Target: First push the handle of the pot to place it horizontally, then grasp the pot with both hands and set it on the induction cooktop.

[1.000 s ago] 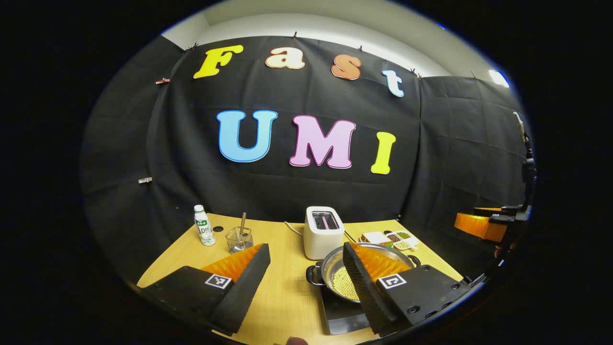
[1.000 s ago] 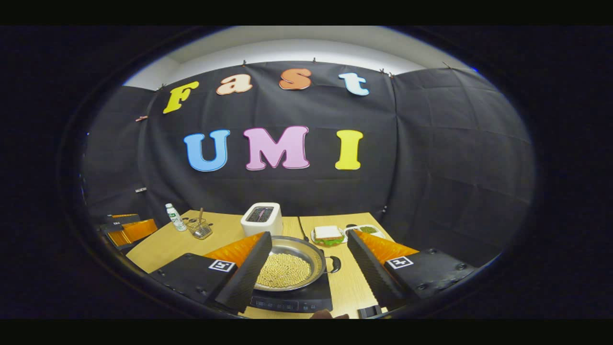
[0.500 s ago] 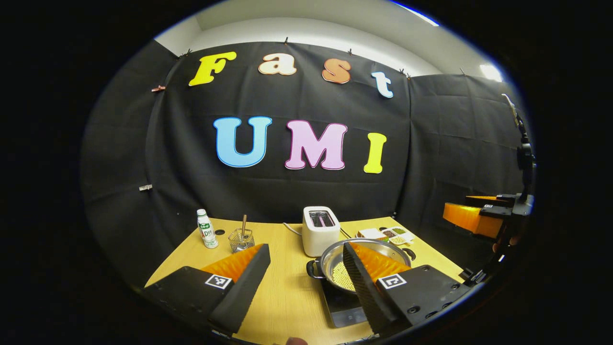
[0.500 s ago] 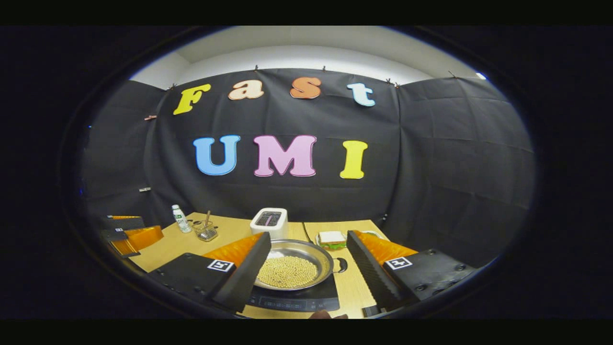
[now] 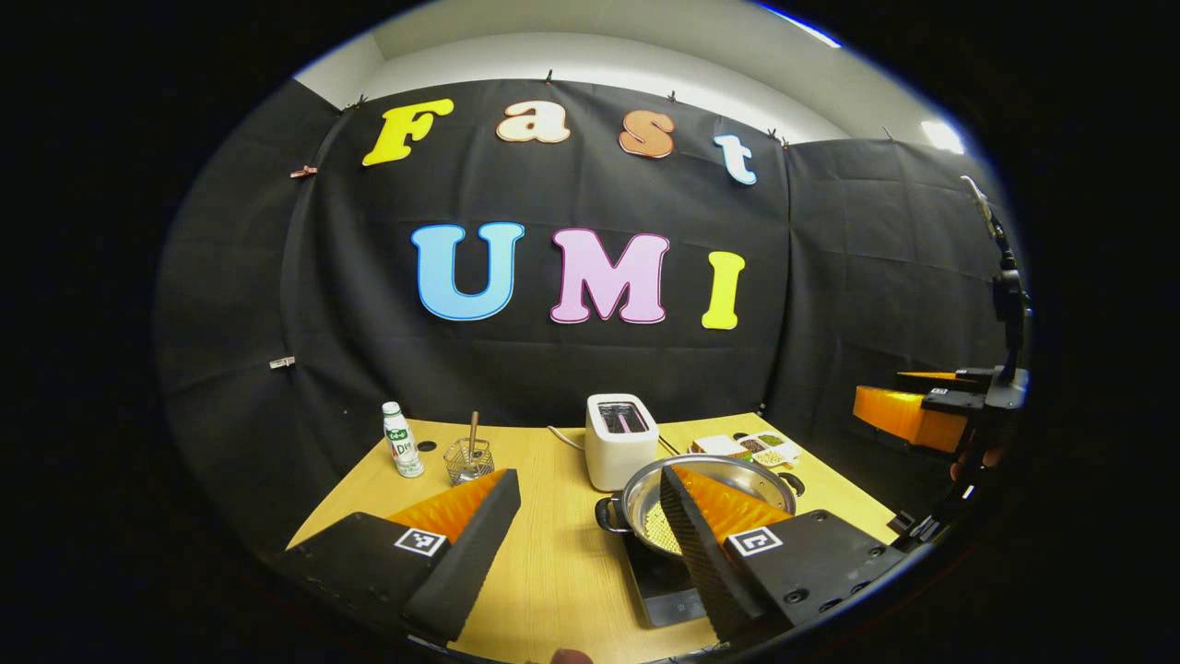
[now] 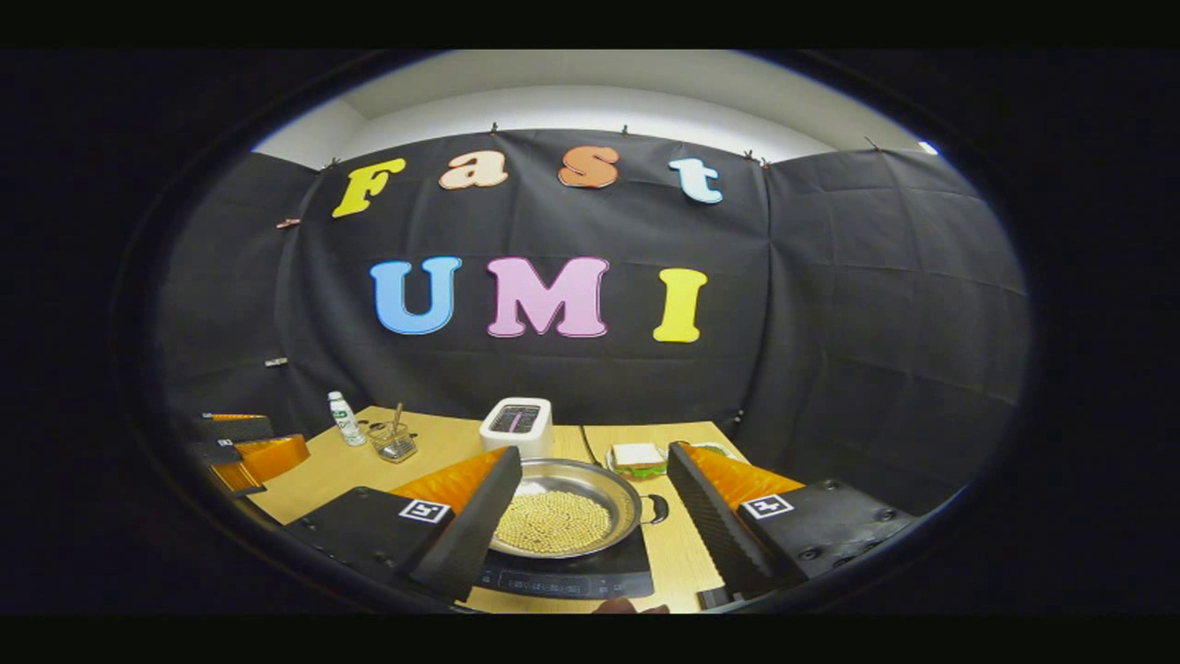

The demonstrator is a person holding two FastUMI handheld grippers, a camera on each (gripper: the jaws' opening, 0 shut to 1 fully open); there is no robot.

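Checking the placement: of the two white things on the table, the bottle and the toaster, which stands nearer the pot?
The toaster: it stands just behind the pot on the induction cooktop, while the bottle is at the table's far left corner.

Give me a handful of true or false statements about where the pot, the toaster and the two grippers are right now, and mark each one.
1. The pot sits on the induction cooktop. True.
2. The pot is empty. False: small yellowish beads cover its bottom.
3. The right gripper has its jaws clamped on a pot handle. False: they stand wide open, off the pot.
4. The left gripper is open and holds nothing. True.
5. The toaster stands behind the pot on the table. True.
6. The bottle lies on its side. False: it stands upright.
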